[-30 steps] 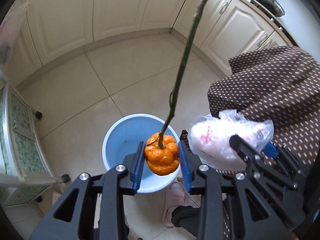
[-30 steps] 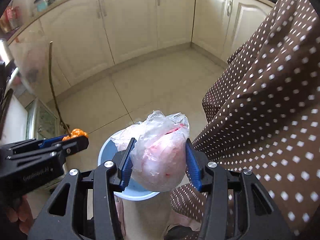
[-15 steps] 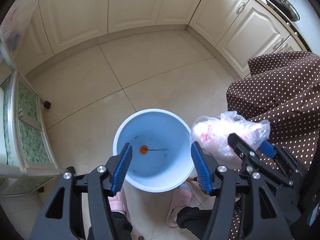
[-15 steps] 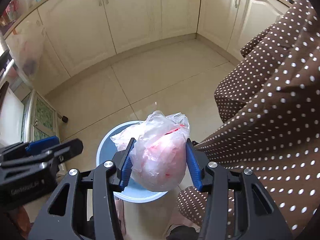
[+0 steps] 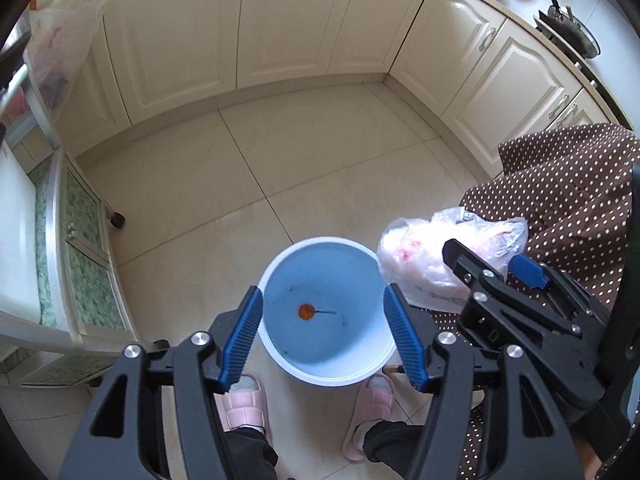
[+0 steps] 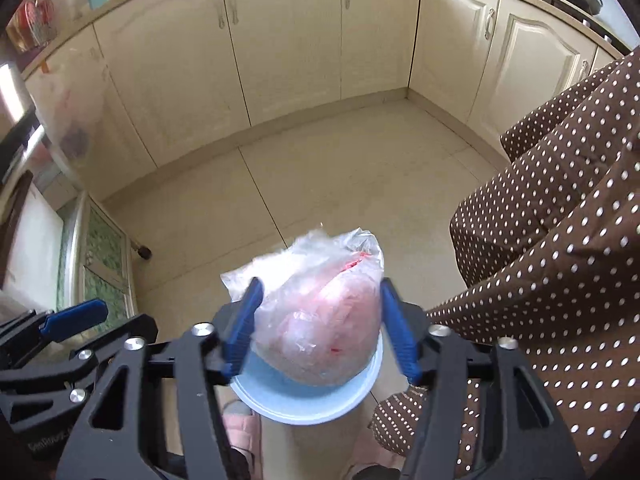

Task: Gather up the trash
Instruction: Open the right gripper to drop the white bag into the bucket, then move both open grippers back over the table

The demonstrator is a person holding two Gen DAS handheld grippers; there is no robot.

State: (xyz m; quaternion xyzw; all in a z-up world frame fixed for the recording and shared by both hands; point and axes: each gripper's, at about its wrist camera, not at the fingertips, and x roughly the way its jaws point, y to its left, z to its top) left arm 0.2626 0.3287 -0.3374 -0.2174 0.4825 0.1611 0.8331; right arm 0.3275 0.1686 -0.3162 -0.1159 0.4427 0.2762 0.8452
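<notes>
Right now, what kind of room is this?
Most likely a home kitchen: cream base cabinets line two walls, a pan sits on the counter, and a blue bucket stands on the tiled floor.

One blue bucket [image 5: 325, 374]; inside it, one orange pumpkin [image 5: 305, 311]. Beside the bucket, one plastic bag [image 5: 424, 264], two pink slippers [image 5: 245, 408].

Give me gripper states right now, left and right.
Left gripper: open, empty, above the blue bucket.
Right gripper: shut on the plastic bag of trash.
</notes>
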